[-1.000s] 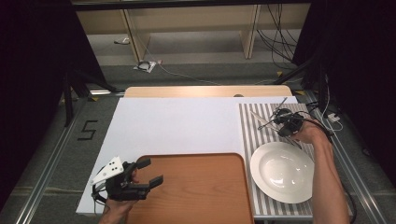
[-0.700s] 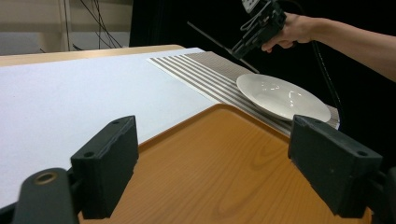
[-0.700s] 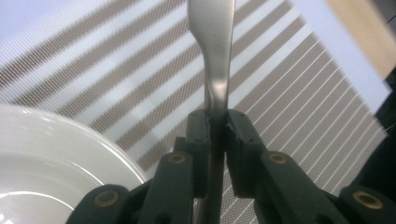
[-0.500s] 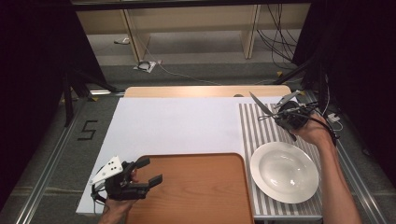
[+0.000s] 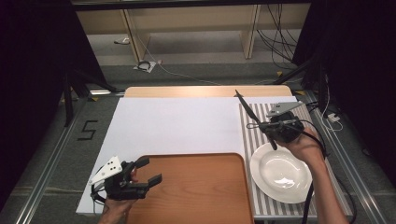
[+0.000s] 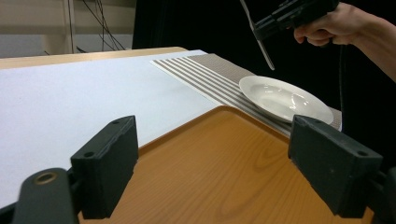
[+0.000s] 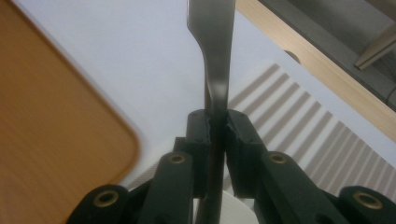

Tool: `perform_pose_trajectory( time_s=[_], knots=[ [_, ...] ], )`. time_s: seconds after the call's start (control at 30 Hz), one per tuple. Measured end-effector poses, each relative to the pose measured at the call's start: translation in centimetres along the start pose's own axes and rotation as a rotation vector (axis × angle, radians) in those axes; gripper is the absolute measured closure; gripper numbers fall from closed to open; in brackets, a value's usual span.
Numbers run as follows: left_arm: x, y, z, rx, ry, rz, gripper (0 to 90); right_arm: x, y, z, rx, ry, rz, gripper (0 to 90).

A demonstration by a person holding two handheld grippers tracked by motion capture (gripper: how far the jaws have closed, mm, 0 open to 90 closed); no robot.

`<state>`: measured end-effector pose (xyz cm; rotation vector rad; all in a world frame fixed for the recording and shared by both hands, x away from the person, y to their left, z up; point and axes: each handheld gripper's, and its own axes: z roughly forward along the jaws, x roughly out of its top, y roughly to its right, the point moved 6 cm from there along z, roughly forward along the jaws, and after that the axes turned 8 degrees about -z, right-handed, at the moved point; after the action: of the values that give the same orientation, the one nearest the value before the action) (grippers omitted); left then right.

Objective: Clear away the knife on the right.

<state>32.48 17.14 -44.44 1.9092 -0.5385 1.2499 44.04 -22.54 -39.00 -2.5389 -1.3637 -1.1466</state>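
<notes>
My right gripper (image 5: 262, 126) is shut on a slim metal piece of cutlery (image 5: 245, 108), held in the air above the far rim of the white plate (image 5: 280, 173). The cutlery slants up and away from the jaws. In the right gripper view the pads (image 7: 200, 135) pinch its shaft (image 7: 214, 60). My left gripper (image 5: 150, 170) stands open with nothing between its fingers, low over the near left corner of the wooden tray (image 5: 191, 191). The left gripper view shows the tray (image 6: 224, 154), the plate (image 6: 280, 98) and the right gripper (image 6: 261, 29) with the cutlery.
The plate lies on a striped placemat (image 5: 252, 140) at the right, beside a large white mat (image 5: 177, 121). A strip of wooden tabletop (image 5: 187, 91) runs along the far edge. Cables trail off the table's right side.
My right gripper has lifted the cutlery off the striped placemat and carried it up and slightly left, so it now hangs tilted above the plate's far rim. The left gripper has stayed still.
</notes>
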Motion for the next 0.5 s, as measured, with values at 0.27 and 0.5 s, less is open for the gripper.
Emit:
perform_pose_trajectory(
  time_s=[0.27, 0.5],
  knots=[
    [0.0, 0.1, -0.1, -0.002, 0.002, 0.003, 16.1, 0.7, -3.7, -0.8, 0.054, 0.073, -0.011, 80.9],
    [0.1, 0.3, -0.1, -0.006, 0.004, 0.007, 16.1, 0.9, -6.8, -0.9, 0.124, 0.088, 0.006, 80.9]
  ],
)
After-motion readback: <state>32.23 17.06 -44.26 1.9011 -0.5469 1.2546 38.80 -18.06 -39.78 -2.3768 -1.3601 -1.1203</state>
